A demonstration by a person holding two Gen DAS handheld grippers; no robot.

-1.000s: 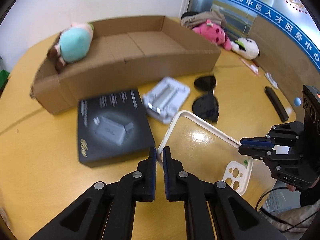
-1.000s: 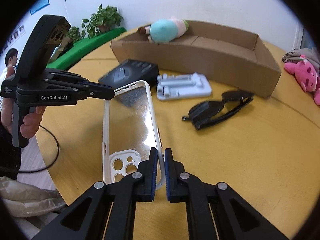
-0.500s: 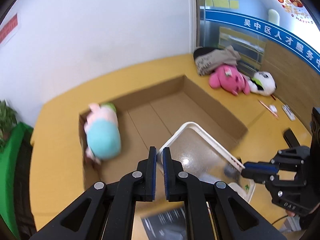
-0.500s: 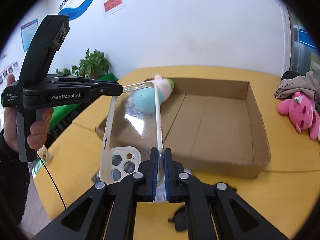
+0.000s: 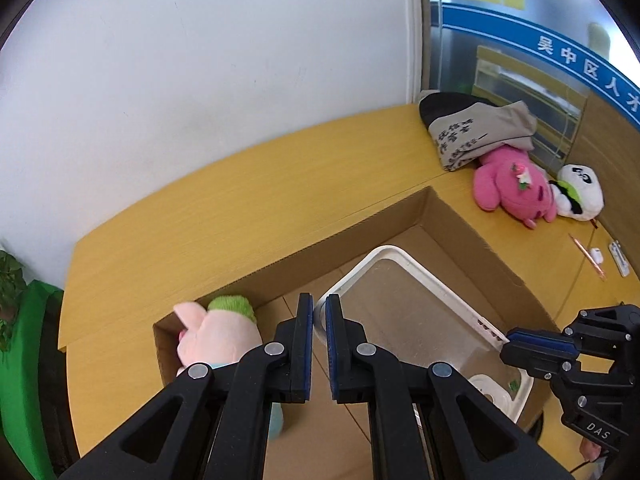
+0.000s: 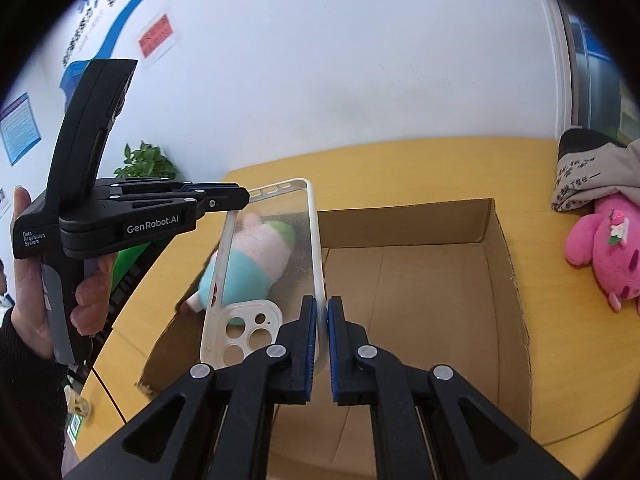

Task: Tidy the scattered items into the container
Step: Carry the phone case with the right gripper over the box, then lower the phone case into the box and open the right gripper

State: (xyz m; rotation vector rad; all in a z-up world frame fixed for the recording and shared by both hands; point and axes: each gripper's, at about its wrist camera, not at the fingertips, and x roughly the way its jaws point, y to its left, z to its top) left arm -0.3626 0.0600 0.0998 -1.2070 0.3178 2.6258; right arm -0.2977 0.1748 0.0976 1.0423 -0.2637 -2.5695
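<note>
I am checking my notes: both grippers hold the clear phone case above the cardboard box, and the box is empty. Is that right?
Not quite: the cardboard box is not empty. The right wrist view shows a plush toy lying inside. Both the left gripper and right gripper do hold the phone case above it.

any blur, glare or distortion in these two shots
Left wrist: heavy fisheye bowing of the table edge, dark vignette corners, sharp phone case. Right wrist: same vignette; the plush looks hazy through the clear case's smudged back; no strong glare.

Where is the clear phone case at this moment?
The phone case hangs above the cardboard box, pinched by left gripper and right gripper, beside the plush doll.
</note>
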